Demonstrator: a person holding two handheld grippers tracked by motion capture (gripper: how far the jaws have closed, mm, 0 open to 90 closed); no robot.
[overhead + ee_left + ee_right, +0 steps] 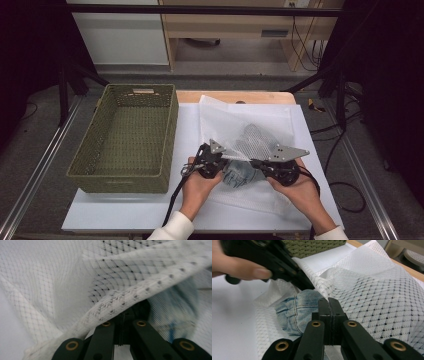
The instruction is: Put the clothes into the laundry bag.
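Both claws pinch the mesh bag's [250, 131] mouth hem: L claw [223, 159] & R claw [254, 162], jaws pressed together on fabric. Denim garment [298, 308] sits approx. halfway in, cuff end poking out at the opening, on the surface [125, 210]. Left, I'd judge: work it fully inside, then prob. into the wicker basket [85, 165].

Your white mesh laundry bag [247, 131] carries a diamond weave dotted with small dark holes. Inside it, the faded blue denim garment [298, 310] shows pale washed patches and lighter stitched seams. Both your claws, left claw [212, 160] and right claw [265, 164], are black with brass-coloured rivets. The rectangular woven basket [127, 135] is olive green; the desk [125, 210] is white.
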